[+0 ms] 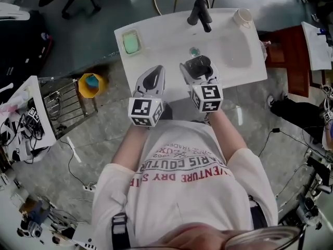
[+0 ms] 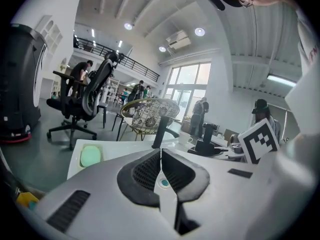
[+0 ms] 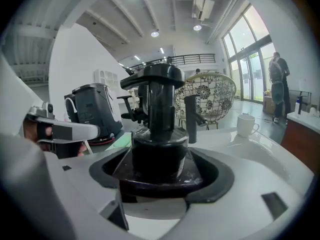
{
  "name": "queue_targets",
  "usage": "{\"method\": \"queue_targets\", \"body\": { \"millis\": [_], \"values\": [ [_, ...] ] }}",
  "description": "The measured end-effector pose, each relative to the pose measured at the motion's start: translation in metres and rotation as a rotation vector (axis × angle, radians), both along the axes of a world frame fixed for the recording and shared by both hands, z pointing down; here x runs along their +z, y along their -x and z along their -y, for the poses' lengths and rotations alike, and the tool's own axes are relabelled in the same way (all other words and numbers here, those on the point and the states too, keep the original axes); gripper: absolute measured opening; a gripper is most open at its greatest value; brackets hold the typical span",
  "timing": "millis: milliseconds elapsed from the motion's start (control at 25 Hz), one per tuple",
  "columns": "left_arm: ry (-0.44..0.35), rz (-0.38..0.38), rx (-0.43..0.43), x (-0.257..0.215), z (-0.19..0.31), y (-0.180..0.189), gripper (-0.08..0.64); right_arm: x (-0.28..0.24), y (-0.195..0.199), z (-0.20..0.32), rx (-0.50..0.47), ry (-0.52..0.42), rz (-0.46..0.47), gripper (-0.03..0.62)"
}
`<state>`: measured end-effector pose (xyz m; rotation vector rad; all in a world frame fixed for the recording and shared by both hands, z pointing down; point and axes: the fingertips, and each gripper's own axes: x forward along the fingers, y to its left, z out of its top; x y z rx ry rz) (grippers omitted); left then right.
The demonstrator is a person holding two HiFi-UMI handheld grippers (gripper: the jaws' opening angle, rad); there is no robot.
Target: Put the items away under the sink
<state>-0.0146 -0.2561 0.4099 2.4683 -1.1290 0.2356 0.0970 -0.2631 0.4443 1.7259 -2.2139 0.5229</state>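
Observation:
A black pump bottle (image 1: 199, 65) hangs over the front of the white sink counter (image 1: 156, 40), with my right gripper (image 1: 201, 70) shut on its body. In the right gripper view the bottle (image 3: 160, 134) fills the space between the jaws, pump head up. My left gripper (image 1: 152, 78) is beside it to the left, shut and holding nothing; its jaw tips (image 2: 161, 153) meet. On the counter lie a green soap (image 1: 131, 42) in a dish, a white cup (image 1: 242, 16) by the black faucet (image 1: 201, 13), and the basin drain (image 1: 194, 51).
A yellow bin (image 1: 91, 85) and a wire rack (image 1: 60, 102) stand on the floor left of the sink. A red-brown cabinet (image 1: 289, 51) is at the right. Cables trail over the floor. Office chairs and people are in the background of the gripper views.

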Motion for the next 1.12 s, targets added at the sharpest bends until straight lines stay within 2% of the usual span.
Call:
{"method": "queue_targets", "body": {
  "millis": [200,440,560,880,1120],
  "values": [
    [-0.021,0.007,-0.064,0.002,-0.049,-0.018,0.028,0.001,-0.016,-0.044,-0.080,-0.021,0.027,0.381],
    [-0.004,0.058,-0.215,0.027,-0.136,-0.037,0.028,0.012,-0.041,-0.129,-0.206,-0.014,0.050,0.380],
    [0.013,0.065,-0.263,0.034,-0.178,-0.052,0.028,0.021,-0.059,-0.169,-0.257,0.008,0.041,0.380],
    [0.038,0.100,-0.354,0.048,-0.267,-0.057,0.028,0.054,-0.079,-0.262,-0.305,0.094,0.057,0.381],
    [0.087,0.107,-0.381,0.094,-0.289,-0.051,0.028,0.101,-0.074,-0.288,-0.344,0.129,0.039,0.381]
  ]
}}
